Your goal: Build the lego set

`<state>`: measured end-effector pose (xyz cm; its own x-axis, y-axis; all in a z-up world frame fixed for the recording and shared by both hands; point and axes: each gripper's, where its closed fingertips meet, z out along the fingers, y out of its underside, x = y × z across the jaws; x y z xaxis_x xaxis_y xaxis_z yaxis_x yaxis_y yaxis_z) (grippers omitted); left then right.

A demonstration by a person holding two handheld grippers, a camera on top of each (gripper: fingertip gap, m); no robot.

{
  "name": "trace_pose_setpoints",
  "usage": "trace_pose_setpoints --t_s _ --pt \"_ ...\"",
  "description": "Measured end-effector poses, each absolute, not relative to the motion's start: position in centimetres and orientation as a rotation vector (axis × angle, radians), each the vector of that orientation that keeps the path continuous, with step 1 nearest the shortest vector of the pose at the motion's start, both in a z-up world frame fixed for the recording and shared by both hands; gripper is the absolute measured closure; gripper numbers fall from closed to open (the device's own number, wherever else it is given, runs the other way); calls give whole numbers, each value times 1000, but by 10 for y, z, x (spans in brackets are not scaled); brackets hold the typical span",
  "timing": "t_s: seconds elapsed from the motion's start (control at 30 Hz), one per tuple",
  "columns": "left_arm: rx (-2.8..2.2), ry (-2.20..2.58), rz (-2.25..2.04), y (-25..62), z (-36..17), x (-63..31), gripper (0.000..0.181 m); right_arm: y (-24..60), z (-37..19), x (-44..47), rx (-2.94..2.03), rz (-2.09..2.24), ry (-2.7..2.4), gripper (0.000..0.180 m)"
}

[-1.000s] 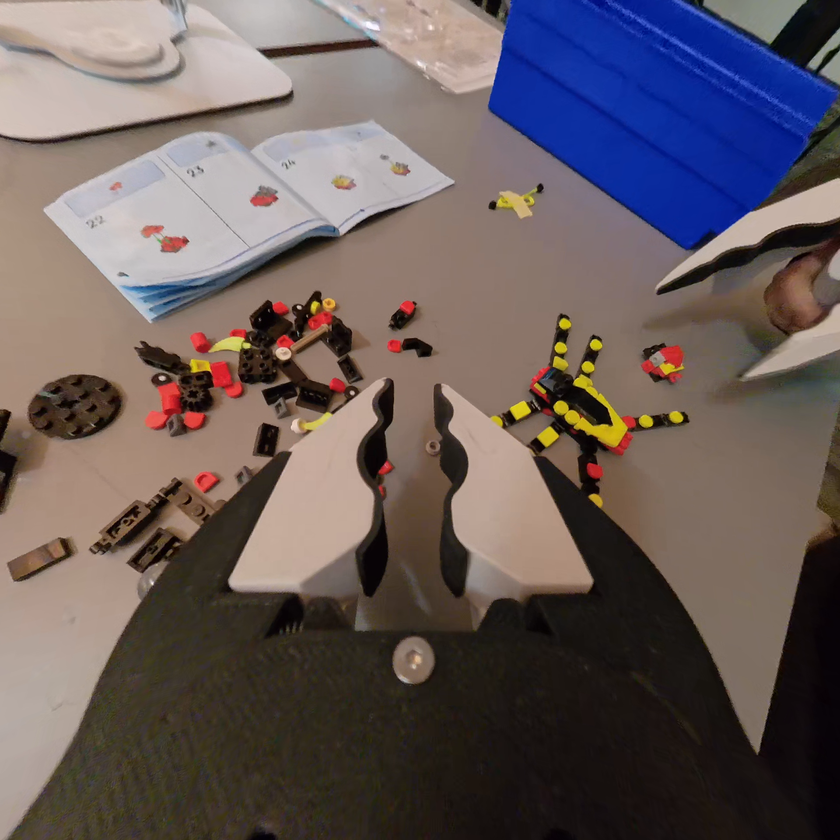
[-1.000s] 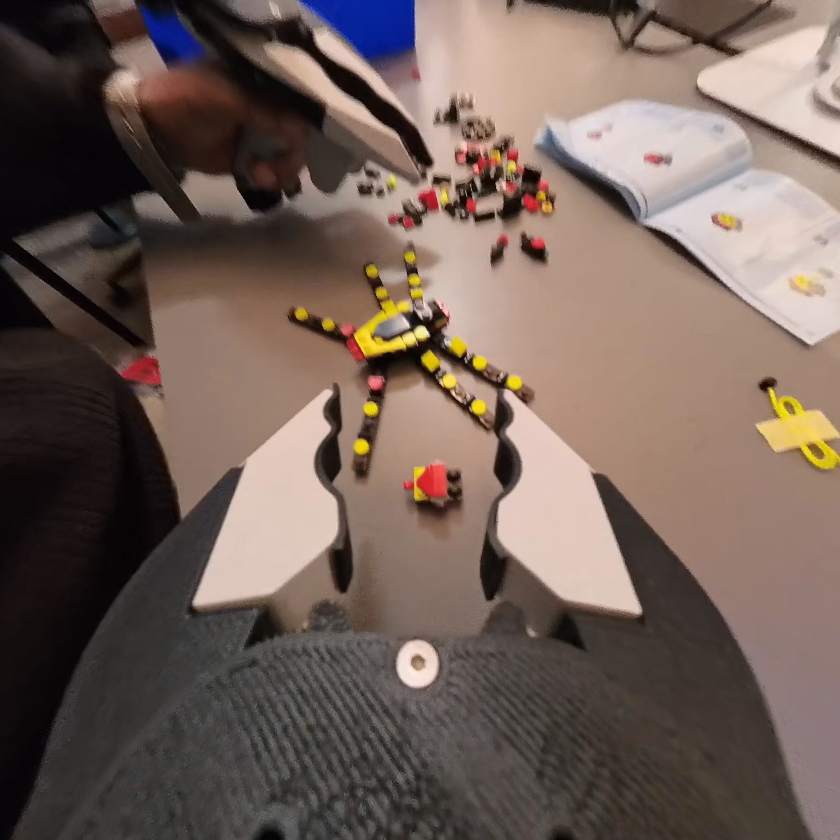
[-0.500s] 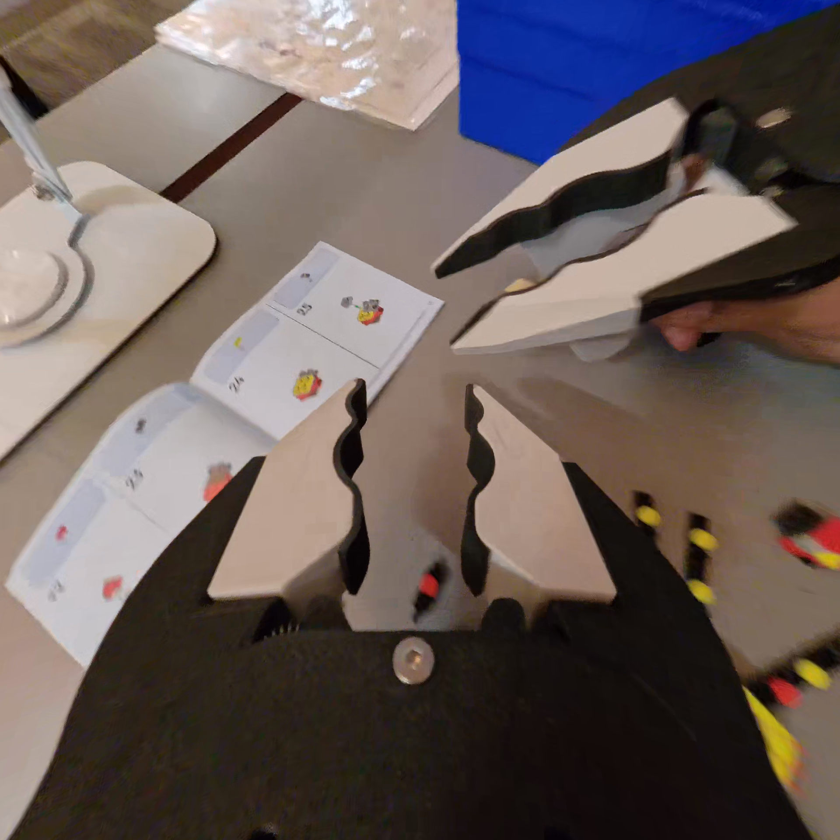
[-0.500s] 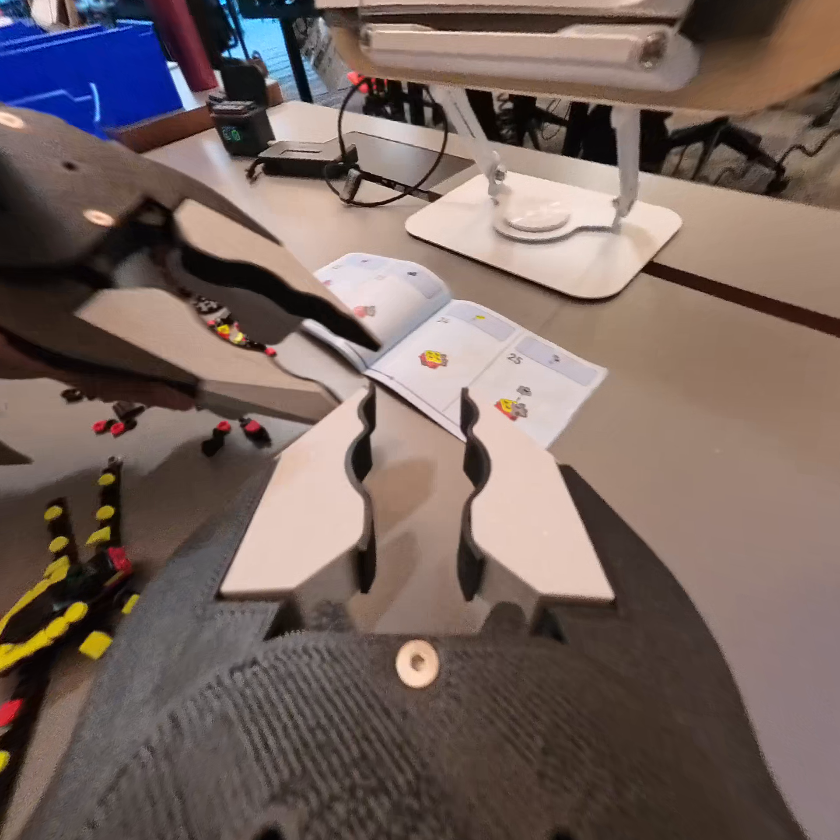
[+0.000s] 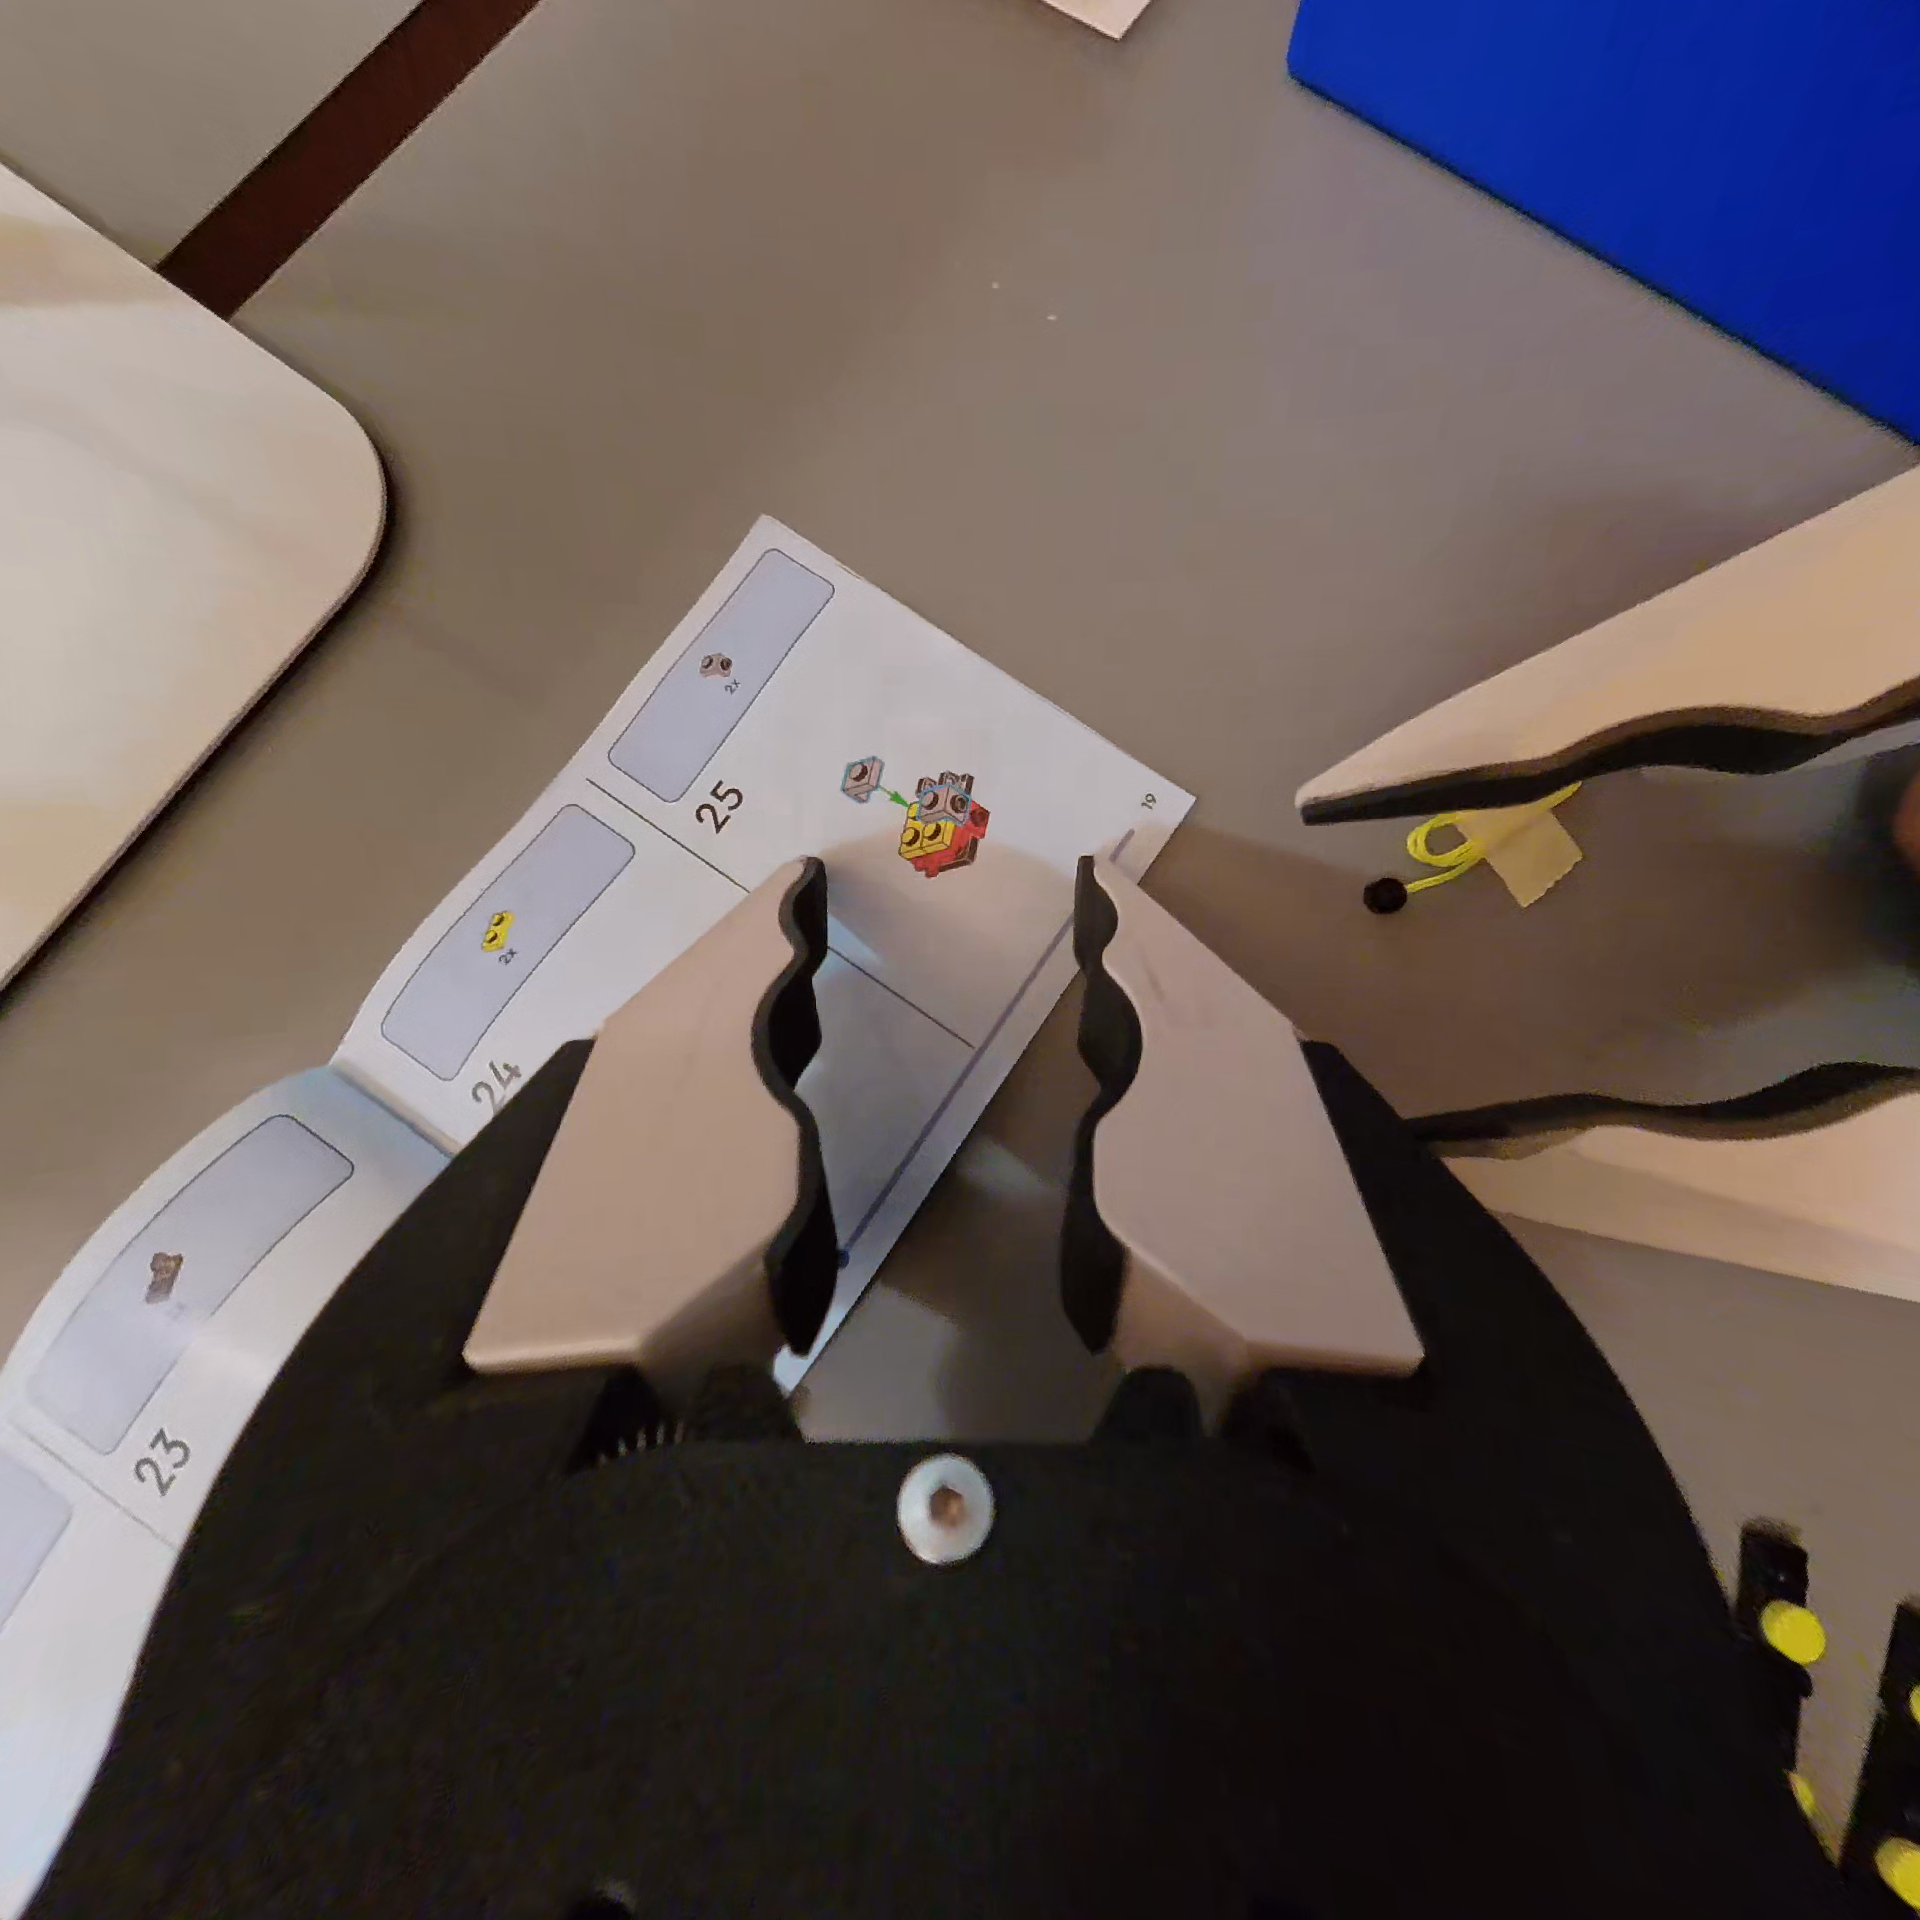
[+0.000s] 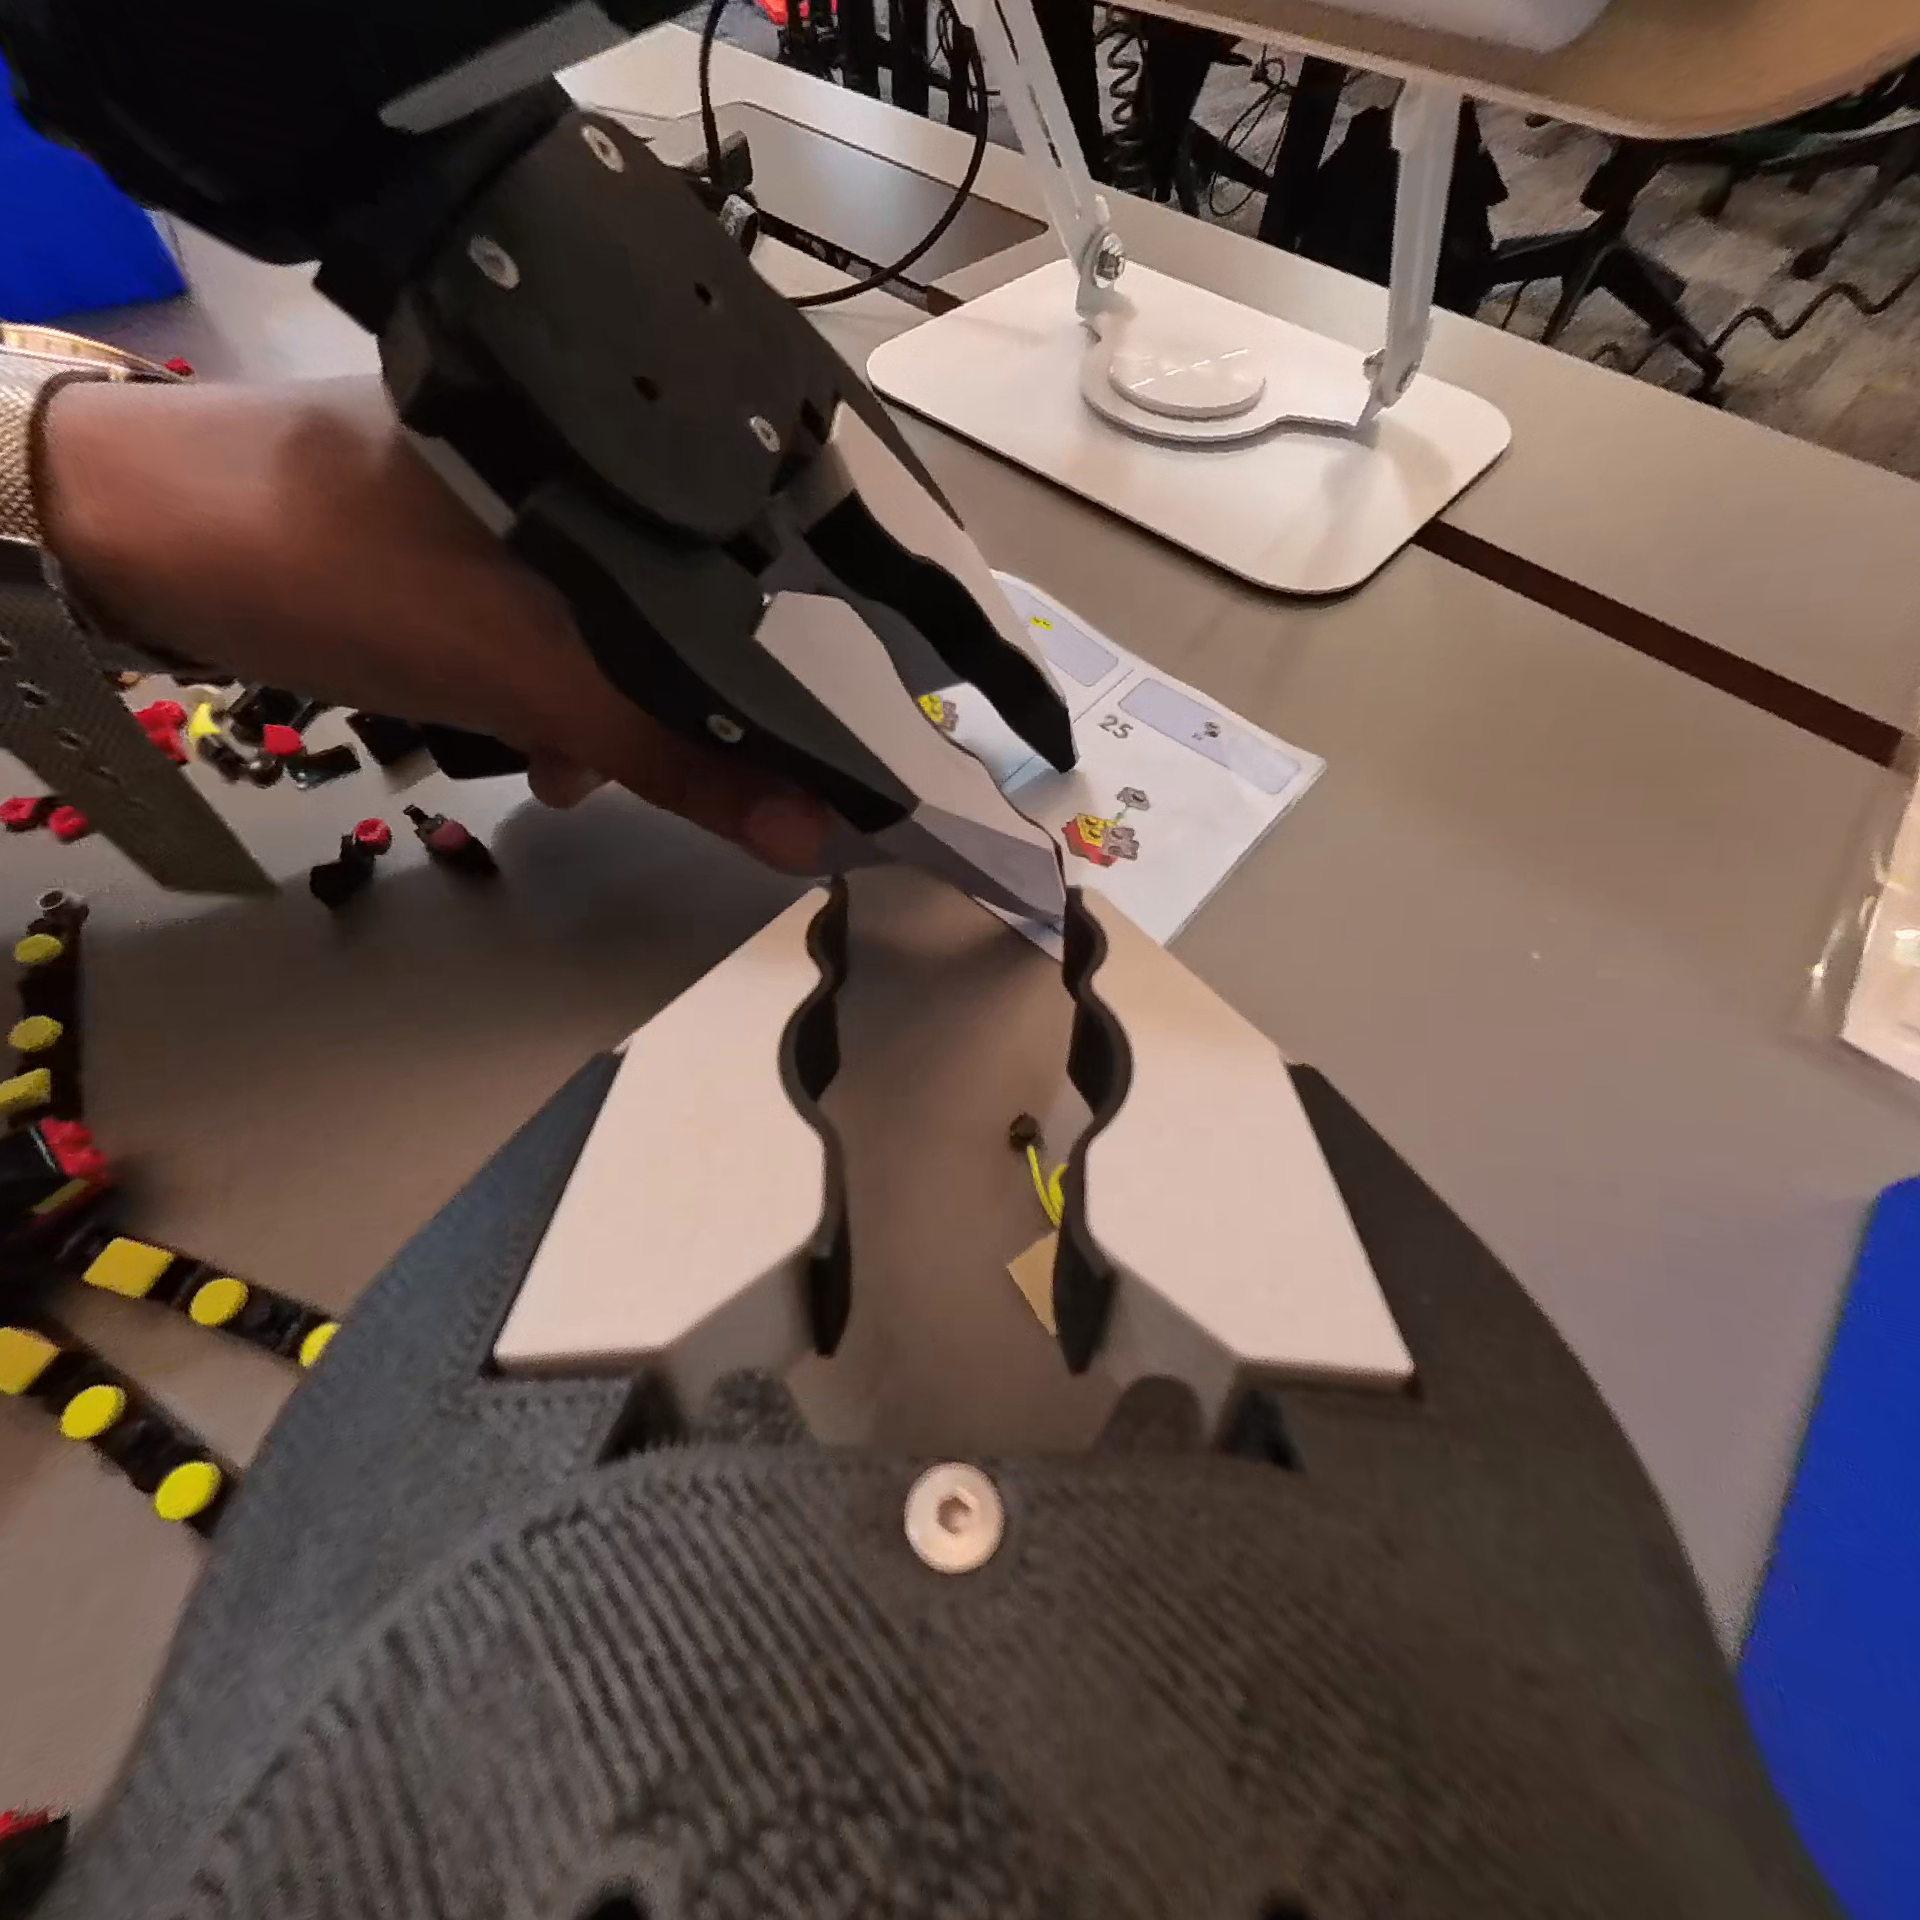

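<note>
The open instruction booklet lies on the grey table. My left gripper is open and empty, just above the booklet's right page near its outer edge. It also shows in the right wrist view, held by a hand, tips at the page. My right gripper is open and empty, close beside the left one. It enters the left wrist view from the right. A yellow string piece with tape lies under it. The black-and-yellow spider model lies at the left, with loose bricks behind it.
A blue bin stands at the far right. A white stand base sits behind the booklet, and its corner shows in the left wrist view. A clear plastic bag lies at the right edge. There is about 7 centimetres between the tips of the two grippers.
Both grippers left the bricks and spider model and swung over to the booklet's right page. The left gripper has come down closer to the page and opened wider.
</note>
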<state>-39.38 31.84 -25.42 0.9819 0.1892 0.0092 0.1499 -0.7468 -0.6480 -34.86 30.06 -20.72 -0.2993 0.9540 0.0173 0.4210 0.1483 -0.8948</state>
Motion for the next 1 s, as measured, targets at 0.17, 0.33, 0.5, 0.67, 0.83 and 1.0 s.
trace_pose_setpoints --t_s 0.17,0.33,0.5,0.67,0.83,1.0 --pt "-2409 -271 75 317 -254 -398 145 300 -210 -349 -1315 1076 -1823 138" --pt "-2385 -298 43 317 -253 -401 172 302 -213 -350 -1328 1048 -1830 138" --pt "-2353 -398 -41 314 -246 -398 162 304 -212 -350 -1336 1051 -1811 138" --pt "-2371 -449 114 308 -249 -412 105 304 -214 -350 -1342 1046 -1819 138" --pt "-2385 -448 171 308 -255 -418 102 303 -214 -349 -1339 1043 -1823 138" --pt "-2388 -434 179 308 -254 -417 122 305 -214 -349 -1355 1053 -1815 139"
